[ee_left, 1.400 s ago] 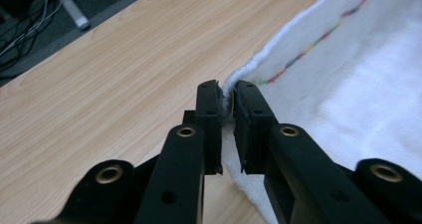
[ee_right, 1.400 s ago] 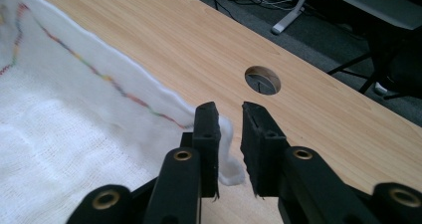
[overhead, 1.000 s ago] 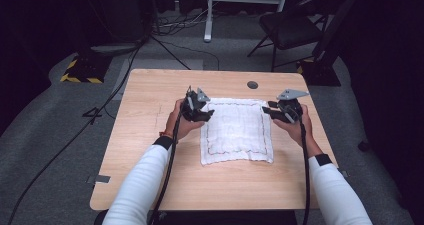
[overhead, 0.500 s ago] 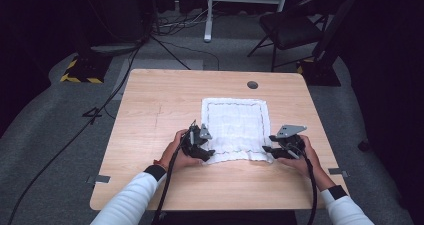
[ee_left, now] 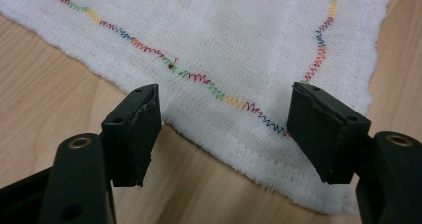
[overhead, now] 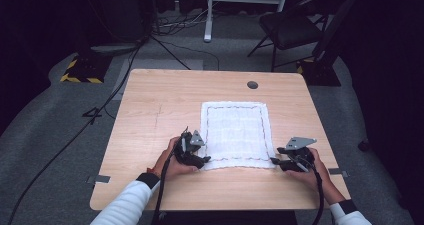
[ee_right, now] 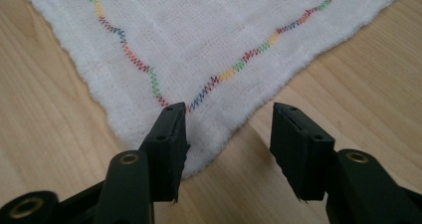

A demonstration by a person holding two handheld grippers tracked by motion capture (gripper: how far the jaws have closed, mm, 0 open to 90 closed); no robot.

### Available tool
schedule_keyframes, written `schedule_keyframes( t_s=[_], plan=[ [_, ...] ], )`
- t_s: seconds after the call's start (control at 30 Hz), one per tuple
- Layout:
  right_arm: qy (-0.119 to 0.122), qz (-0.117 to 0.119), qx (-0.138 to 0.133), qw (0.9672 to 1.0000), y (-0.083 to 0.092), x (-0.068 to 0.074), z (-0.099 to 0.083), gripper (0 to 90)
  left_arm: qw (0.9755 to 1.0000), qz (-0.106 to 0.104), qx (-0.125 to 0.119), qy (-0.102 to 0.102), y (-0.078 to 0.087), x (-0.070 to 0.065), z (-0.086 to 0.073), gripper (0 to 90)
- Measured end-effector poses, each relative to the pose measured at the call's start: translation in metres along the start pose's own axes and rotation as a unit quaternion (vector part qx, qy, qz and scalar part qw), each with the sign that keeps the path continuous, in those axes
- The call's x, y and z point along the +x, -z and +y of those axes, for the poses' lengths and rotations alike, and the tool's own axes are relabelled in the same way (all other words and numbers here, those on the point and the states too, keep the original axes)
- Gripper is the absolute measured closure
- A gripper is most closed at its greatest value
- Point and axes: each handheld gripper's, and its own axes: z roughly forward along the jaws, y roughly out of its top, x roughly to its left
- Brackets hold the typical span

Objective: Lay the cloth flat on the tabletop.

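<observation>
Left gripper point(overhead: 196, 157) at near-left corner of white cloth point(overhead: 235, 134), jaws spread wide over the hem, nothing clamped. Right gripper point(overhead: 283, 161) at near-right corner, jaws likewise apart, one over the corner tip, other over bare wood. Cloth flat on wooden table point(overhead: 150, 115), right of centre, long axis running away from the person, multicoloured zigzag stitching point(ee_left: 209, 84) along the border. Round dark grommet point(overhead: 252, 85) near far edge, well apart from cloth. Chair point(overhead: 290, 27) and cables point(overhead: 150, 40) on grey floor beyond. No obstruction near either corner.
</observation>
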Motion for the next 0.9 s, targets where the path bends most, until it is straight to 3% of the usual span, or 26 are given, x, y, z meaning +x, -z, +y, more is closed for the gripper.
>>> schedule_keyframes(
  t_s=[0.2, 0.37, 0.47, 0.53, 0.6, 0.7, 0.9],
  plan=[
    [-0.004, 0.010, 0.002, 0.9999, 0.010, 0.013, -0.010, 48.9, 0.9999, -0.012, -0.004, 0.000, 0.007, -0.011, -0.011, 29.9],
    [-0.012, 0.021, 0.000, 0.9997, 0.017, 0.024, -0.017, 48.9, 0.9999, -0.009, 0.001, -0.006, 0.014, -0.023, -0.017, 29.9],
    [-0.011, 0.025, 0.002, 0.9996, 0.020, 0.029, -0.020, 47.9, 0.9997, 0.003, -0.002, -0.025, 0.020, -0.032, -0.021, 29.6],
    [-0.007, 0.023, 0.007, 0.9997, 0.022, 0.031, -0.020, 45.4, 0.9998, 0.007, 0.002, -0.021, 0.024, -0.032, -0.023, 24.8],
    [0.000, 0.020, 0.007, 0.9998, 0.023, 0.032, -0.019, 43.2, 0.9999, -0.001, -0.006, -0.009, 0.031, -0.029, -0.027, 24.1],
    [0.003, 0.023, -0.005, 0.9997, 0.025, 0.034, -0.016, 40.0, 0.9995, 0.006, -0.026, 0.016, 0.042, -0.020, -0.032, 24.0],
    [0.015, 0.023, -0.043, 0.9987, 0.026, 0.046, 0.005, 35.8, 0.9972, 0.023, -0.055, 0.044, 0.051, 0.006, -0.028, 23.7]
  ],
)
